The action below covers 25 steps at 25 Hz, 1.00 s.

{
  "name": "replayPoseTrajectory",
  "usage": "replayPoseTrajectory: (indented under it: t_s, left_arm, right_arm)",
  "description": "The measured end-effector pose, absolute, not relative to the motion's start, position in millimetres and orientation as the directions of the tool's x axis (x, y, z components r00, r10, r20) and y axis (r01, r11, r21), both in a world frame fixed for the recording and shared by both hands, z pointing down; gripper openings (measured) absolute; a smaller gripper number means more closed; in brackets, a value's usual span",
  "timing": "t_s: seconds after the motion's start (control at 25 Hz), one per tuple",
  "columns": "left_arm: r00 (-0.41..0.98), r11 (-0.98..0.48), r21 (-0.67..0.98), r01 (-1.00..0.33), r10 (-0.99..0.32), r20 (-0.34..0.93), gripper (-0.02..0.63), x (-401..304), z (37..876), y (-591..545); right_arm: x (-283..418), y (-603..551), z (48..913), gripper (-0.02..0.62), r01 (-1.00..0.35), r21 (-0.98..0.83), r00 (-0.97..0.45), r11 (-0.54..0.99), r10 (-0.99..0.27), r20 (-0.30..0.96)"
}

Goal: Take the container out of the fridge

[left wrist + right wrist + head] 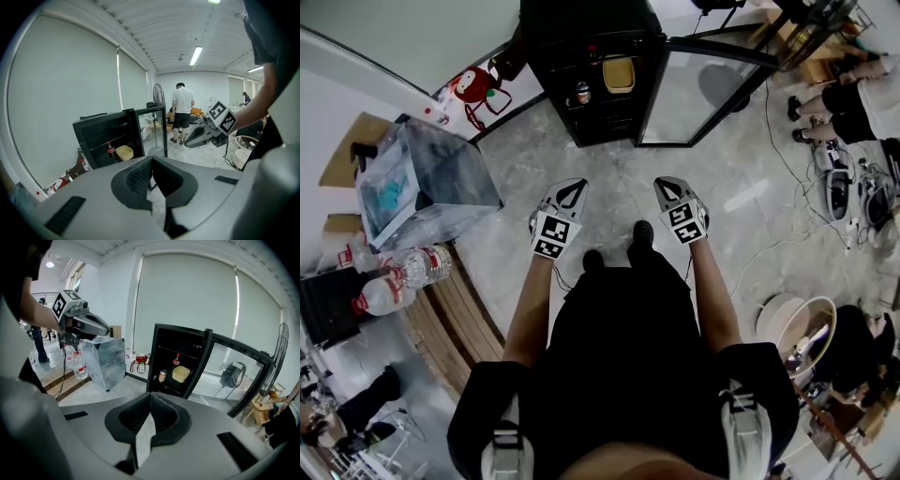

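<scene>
1. The yellow container (619, 73) sits on a shelf inside the small black fridge (551, 37). It looks like a tub with no lid.
2. A cola bottle (176, 360) stands just beside the container. A can (162, 376) is near it too.
3. The glass door (698, 89) is swung wide open. Nothing blocks the way to the shelf.
4. The person stands well apart from the fridge, with bare floor (609, 173) in between.
5. The left gripper (577, 185) is held out in front of the person and points at the fridge. Its two jaws are pressed together and there is nothing between them.
6. The right gripper (661, 183) is just the same: jaws together, nothing held.
7. I think the job has not really begun. The step now is to walk up close and reach in.
8. To do it well:
   - Go near first, so the arm does not have to stretch.
   - Spread the jaws wide before they get to the shelf.
   - Come in straight and flat, away from the door edge.
   - Pinch the front rim or one side wall of the tub.
   - Stay off the bottle, because a bump could tip it.
   - Squeeze gently, as the tub looks like thin plastic.
   - Lift it a tiny bit, then pull it straight out.
</scene>
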<state>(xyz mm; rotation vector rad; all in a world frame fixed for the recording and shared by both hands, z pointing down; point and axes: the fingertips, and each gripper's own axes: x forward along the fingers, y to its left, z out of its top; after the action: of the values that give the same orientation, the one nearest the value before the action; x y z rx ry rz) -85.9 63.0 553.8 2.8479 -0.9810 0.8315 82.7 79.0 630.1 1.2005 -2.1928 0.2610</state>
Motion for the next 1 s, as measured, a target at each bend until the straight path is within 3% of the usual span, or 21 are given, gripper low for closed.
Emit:
replayPoseTrajectory:
  t_s: [1.0]
  left_arm:
    - [0.568,-0.725,-0.173,-0.666,-0.644,0.512,0.020,-35,559,49]
  right_arm:
    - [131,48,648,0.000,-0.749,0.065,-0.502,0.659,-0.630,0.592]
